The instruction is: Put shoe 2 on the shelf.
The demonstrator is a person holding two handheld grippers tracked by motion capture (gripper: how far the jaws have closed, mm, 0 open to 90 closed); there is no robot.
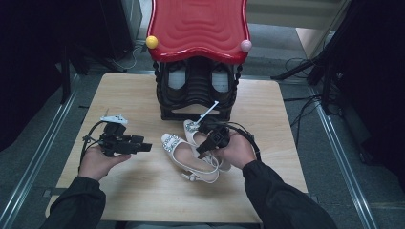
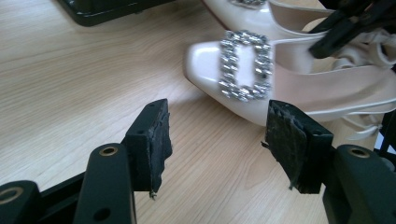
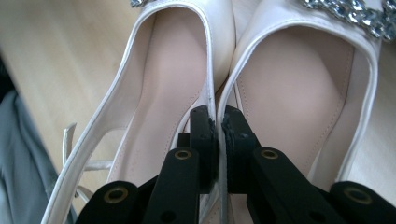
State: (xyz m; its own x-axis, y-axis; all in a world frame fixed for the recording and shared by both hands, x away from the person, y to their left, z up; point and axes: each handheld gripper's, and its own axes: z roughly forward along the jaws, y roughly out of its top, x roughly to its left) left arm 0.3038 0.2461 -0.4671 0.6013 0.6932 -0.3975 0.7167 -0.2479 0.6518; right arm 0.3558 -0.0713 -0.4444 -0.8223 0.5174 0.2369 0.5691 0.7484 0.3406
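Observation:
Two white slingback shoes (image 1: 184, 157) with rhinestone buckles (image 2: 245, 65) lie side by side on the wooden table (image 1: 129, 95). My right gripper (image 1: 203, 150) is shut on the two inner side walls where the shoes meet. In the right gripper view, the right gripper (image 3: 217, 126) pinches the rim of one shoe (image 3: 159, 79) against the rim of the other shoe (image 3: 299, 84). My left gripper (image 1: 145, 145) stands open just left of the nearer shoe's toe. In the left gripper view nothing lies between the left gripper's (image 2: 217, 140) pads, and the toe (image 2: 205, 56) is just beyond them.
A black shoe rack (image 1: 196, 95) with a glossy red wavy top (image 1: 198, 28) stands at the table's far edge, behind the shoes. Its base corner (image 2: 107, 11) appears in the left gripper view. Bare tabletop (image 1: 143, 195) lies in front of the shoes.

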